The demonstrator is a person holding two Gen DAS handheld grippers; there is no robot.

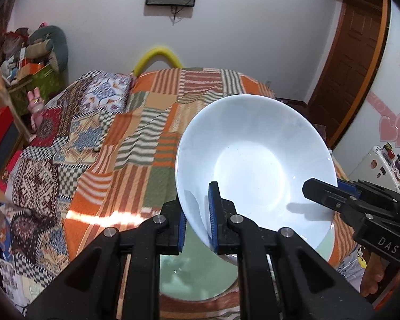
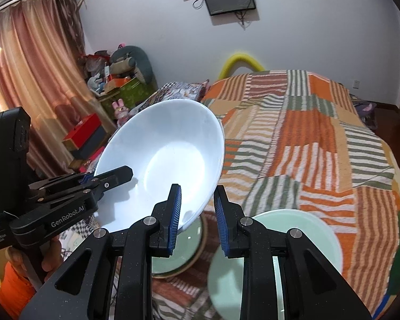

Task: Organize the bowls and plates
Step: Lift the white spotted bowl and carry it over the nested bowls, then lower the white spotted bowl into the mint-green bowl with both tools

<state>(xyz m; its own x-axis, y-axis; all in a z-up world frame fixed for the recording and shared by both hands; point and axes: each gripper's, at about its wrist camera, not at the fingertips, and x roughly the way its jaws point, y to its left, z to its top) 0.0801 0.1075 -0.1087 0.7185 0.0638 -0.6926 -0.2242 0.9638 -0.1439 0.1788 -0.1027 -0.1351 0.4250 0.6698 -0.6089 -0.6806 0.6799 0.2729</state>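
A large white bowl point(image 1: 253, 160) point(image 2: 168, 154) hangs tilted above the bed, carried by both grippers. In the left wrist view my left gripper point(image 1: 198, 205) is shut on the bowl's near rim, one blue pad inside and one outside. My right gripper point(image 1: 330, 186) clamps the rim on the right. In the right wrist view my right gripper point(image 2: 197, 202) straddles the bowl's lower rim, and the left gripper point(image 2: 114, 177) pinches the rim at the left. Under the bowl lies a pale green plate point(image 1: 194, 274) point(image 2: 173, 256) with a brown edge. A second pale green dish point(image 2: 301, 240) sits beside it.
A bed with an orange, green and white striped patchwork blanket point(image 1: 146, 133) point(image 2: 306, 146) fills the middle. A yellow foam tube point(image 1: 157, 53) arches at its far end. Boxes and soft toys point(image 1: 26, 74) pile up at the left wall, by the curtains point(image 2: 26, 66). A wooden door point(image 1: 354, 66) stands at the right.
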